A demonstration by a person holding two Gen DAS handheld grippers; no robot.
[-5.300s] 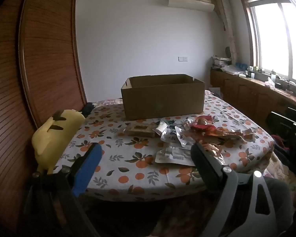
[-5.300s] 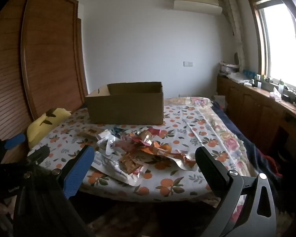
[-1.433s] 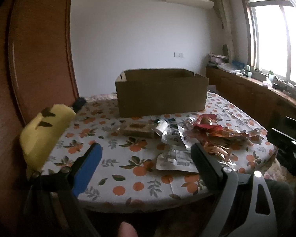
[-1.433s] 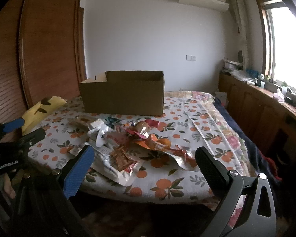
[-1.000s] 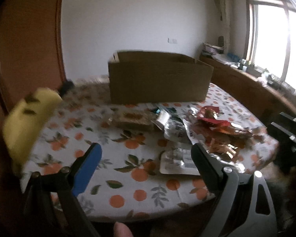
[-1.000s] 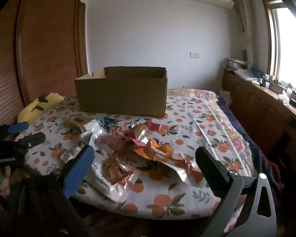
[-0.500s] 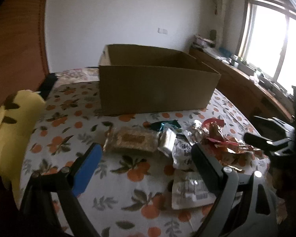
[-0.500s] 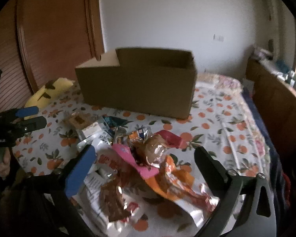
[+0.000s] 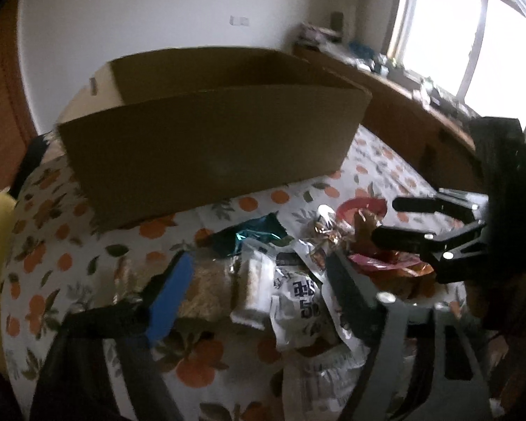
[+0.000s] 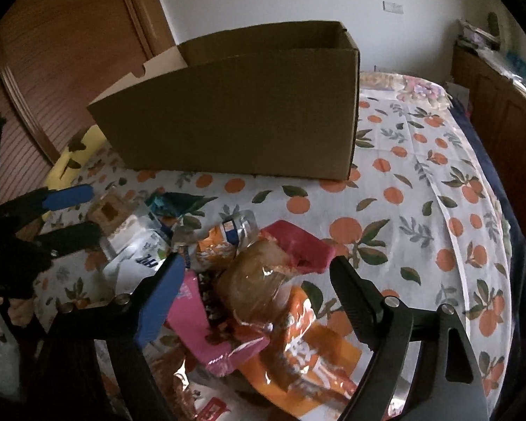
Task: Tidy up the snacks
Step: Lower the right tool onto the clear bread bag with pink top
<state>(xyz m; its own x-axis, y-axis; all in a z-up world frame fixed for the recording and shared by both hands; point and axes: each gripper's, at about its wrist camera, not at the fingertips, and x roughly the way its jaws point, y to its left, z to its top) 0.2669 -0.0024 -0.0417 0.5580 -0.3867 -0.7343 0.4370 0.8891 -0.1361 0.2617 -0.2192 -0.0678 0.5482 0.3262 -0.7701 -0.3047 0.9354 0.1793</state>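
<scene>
The snacks (image 10: 249, 280) lie in a messy pile on the tabletop (image 10: 420, 189), just in front of the cardboard box (image 10: 235, 112), pointing every which way. The box's long side runs left to right. The left gripper (image 9: 259, 280) and the right gripper (image 10: 257, 280) hang over the pile, their fingers closing but still apart and not squeezing any bag.

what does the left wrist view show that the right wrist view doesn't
Only the left wrist view shows the bright window and the white black-lettered packet.

Only the right wrist view shows the brown wooden sliding door and the clear-wrapped brown bun between the closing right gripper pads.

Both show the open brown cardboard box, orange-print tablecloth, teal foil wrapper and closing left gripper.
</scene>
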